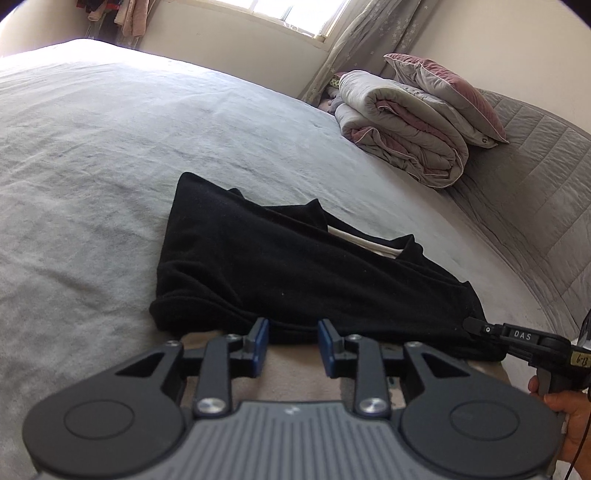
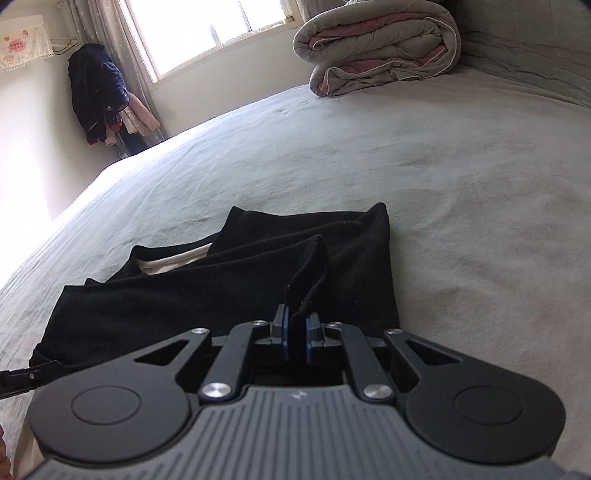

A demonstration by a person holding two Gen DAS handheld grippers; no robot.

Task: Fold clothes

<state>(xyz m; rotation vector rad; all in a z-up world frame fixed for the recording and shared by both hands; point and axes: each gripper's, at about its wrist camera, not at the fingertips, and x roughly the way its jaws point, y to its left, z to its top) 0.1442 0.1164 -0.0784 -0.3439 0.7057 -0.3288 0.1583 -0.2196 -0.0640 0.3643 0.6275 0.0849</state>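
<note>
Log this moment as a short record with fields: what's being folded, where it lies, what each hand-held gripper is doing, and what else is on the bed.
garment: black garment, partly folded, a white strip showing inside
surface: grey bed sheet
left hand-held gripper: open, at the garment's near edge, nothing pinched
right hand-held gripper: shut on a fold of the black garment
also on bed: rolled quilt with a pillow on top
background: window, clothes hanging in the corner

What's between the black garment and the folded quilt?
Only bare grey bedsheet between black garment and folded quilt; both wrist views show it.
</note>
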